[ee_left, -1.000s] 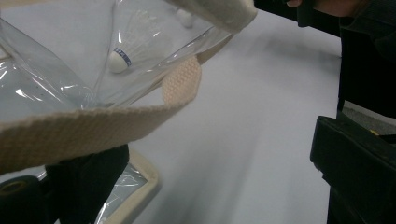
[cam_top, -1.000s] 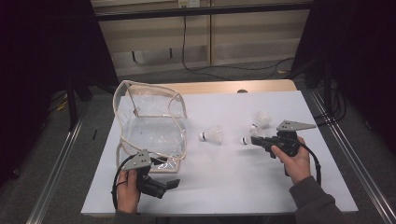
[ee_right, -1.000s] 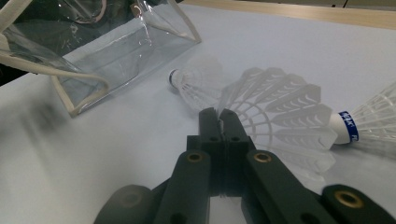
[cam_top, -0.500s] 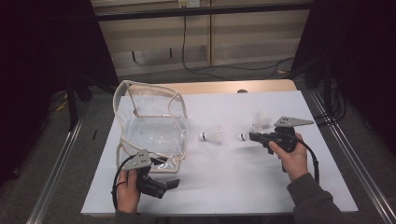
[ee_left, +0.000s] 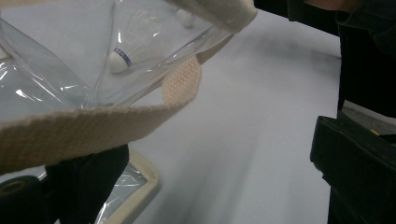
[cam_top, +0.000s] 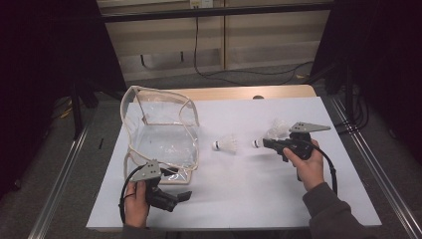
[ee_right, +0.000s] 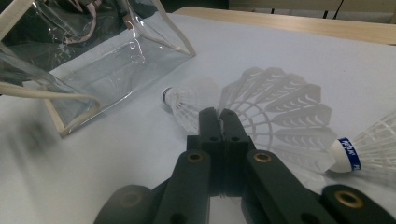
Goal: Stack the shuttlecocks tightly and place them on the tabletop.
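Left gripper view: shuttlecock [ee_left: 119, 59] inside clear bag [ee_left: 56, 88]

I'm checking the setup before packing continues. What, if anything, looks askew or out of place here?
Nothing looks damaged or spilled. The clear bag sags crookedly, its webbing strap drooping loose. Shuttlecocks lie on their sides on the table, one beside the bag.

clear bag [ee_left: 70, 93] | woven strap [ee_left: 93, 123] across front | shuttlecock [ee_left: 122, 56] seen through plastic | white table [ee_left: 243, 140]
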`<state>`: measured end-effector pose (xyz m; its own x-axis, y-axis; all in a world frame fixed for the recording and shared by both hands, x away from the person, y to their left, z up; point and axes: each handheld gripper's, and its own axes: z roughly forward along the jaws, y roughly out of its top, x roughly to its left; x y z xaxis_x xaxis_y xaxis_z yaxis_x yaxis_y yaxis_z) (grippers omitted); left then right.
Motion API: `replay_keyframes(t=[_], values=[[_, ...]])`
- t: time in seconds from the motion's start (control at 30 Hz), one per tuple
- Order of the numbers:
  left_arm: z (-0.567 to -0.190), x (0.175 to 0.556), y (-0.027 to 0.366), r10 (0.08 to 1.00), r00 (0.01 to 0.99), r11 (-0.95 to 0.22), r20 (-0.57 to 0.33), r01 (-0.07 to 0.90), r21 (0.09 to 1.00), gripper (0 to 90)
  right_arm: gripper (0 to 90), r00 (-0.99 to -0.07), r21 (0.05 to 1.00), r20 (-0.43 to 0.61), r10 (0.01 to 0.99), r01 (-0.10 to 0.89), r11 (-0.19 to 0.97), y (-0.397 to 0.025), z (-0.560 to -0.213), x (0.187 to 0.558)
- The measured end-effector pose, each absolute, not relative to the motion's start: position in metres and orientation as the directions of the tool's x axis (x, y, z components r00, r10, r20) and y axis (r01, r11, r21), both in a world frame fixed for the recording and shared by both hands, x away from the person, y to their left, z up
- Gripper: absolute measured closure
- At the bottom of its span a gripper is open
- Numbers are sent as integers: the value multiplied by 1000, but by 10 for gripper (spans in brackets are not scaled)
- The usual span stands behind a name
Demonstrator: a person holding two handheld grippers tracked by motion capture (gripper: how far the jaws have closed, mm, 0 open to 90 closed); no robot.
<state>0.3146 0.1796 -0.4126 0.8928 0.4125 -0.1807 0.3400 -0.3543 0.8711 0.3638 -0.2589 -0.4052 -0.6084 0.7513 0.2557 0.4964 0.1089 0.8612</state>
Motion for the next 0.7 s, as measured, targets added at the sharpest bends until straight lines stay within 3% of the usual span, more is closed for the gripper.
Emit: replay_keyframes(t=[0.7], values=[[-413, 315, 179, 412, 893, -354, -181, 340, 871, 47, 899, -598, 863, 251, 762, 495, 104, -253, -410, 372]])
